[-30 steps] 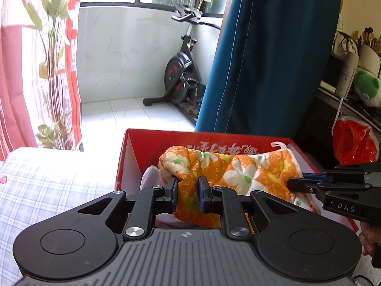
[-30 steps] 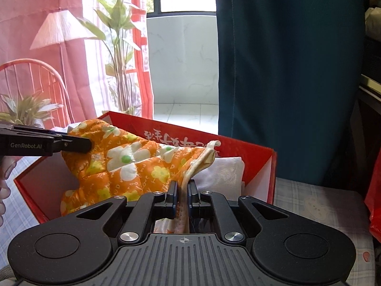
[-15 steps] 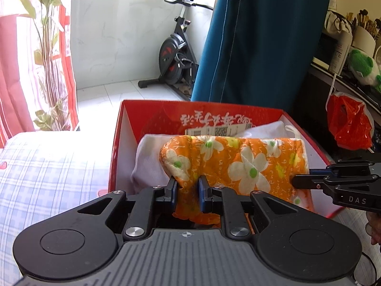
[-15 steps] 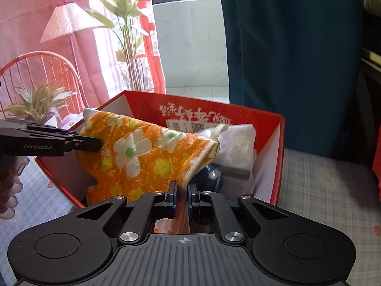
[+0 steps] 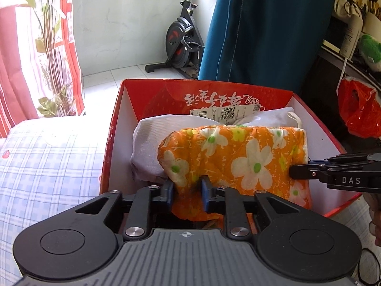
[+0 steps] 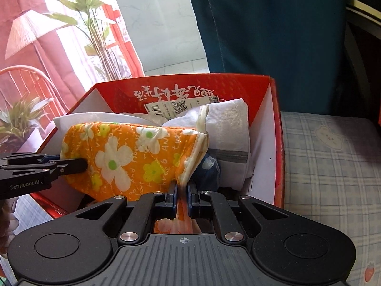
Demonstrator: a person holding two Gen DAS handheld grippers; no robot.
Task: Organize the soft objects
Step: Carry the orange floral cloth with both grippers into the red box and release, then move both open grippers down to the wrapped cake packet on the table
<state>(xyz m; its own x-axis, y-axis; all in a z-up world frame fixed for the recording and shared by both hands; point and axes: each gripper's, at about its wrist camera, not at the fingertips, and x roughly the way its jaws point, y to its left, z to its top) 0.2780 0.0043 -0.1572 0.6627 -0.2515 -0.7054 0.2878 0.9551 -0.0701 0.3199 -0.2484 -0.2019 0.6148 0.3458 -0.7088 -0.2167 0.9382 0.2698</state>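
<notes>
An orange flowered oven mitt [image 5: 238, 157] [image 6: 133, 157] lies across the top of an open red box [image 5: 214, 93] [image 6: 276, 128]. It rests on a white mesh bag [image 5: 147, 143] [image 6: 228, 124]. My left gripper [image 5: 187, 190] [image 6: 84, 165] is at the mitt's rounded end. Its jaws are opening, with the fabric still between them and a dark gap beside the right pad. My right gripper [image 6: 182, 190] [image 5: 291, 171] is shut on the mitt's cream-trimmed cuff edge. A dark blue item [image 6: 207, 171] shows under the cuff.
The box stands on a checked bedsheet [image 5: 47, 166] [image 6: 333, 166]. Behind it hang a blue curtain [image 5: 262, 35] and red curtains, with a plant [image 6: 95, 23] and an exercise bike [image 5: 181, 35]. A red plastic bag [image 5: 357, 109] hangs at the right.
The mitt has come down from above the box rim onto the white bag inside. The left jaws have widened around the fabric. The right jaws stay closed on the cuff.
</notes>
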